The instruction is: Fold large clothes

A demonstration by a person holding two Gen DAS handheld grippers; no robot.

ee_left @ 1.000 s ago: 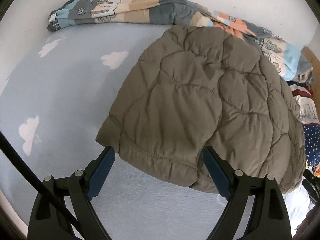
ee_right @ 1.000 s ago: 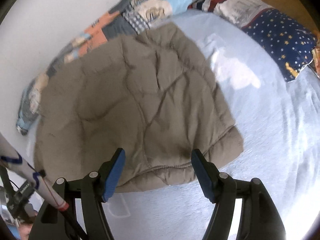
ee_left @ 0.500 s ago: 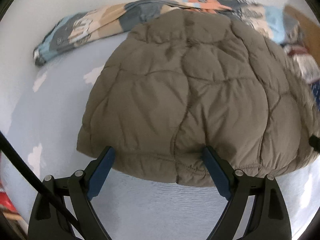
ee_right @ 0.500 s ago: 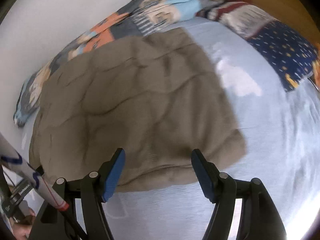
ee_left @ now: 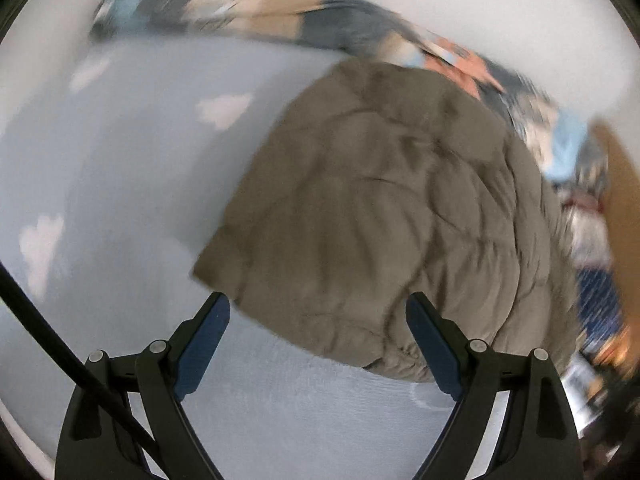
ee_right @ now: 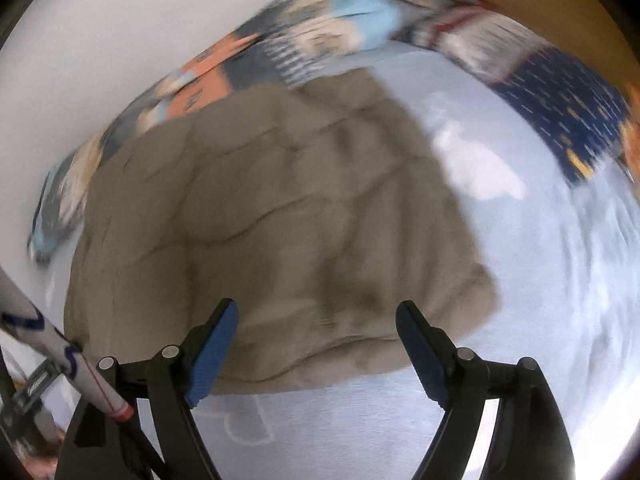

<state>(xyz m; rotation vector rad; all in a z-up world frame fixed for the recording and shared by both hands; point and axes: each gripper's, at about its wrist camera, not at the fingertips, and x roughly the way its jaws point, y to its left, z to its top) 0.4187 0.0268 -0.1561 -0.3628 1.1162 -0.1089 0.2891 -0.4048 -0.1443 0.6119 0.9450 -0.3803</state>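
Olive-brown quilted puffy jacket (ee_left: 384, 216) lying folded on pale blue cloud-print bedsheet (ee_left: 132, 184). Left gripper (ee_left: 318, 334) apart, empty; right gripper (ee_right: 316, 340) opening (nothing between). Probably between folds; next, grasping near hem.

Olive-brown quilted puffer jacket (ee_left: 384, 216), lying folded into a compact, roughly square bundle on the pale blue bedsheet (ee_left: 132, 184). Puffy, stitched in curved panels, with a gathered hem along the near edge and its far edge just touching the patterned blanket (ee_left: 280, 20) bunched at the wall. Blurred in both views, stitching detail soft.
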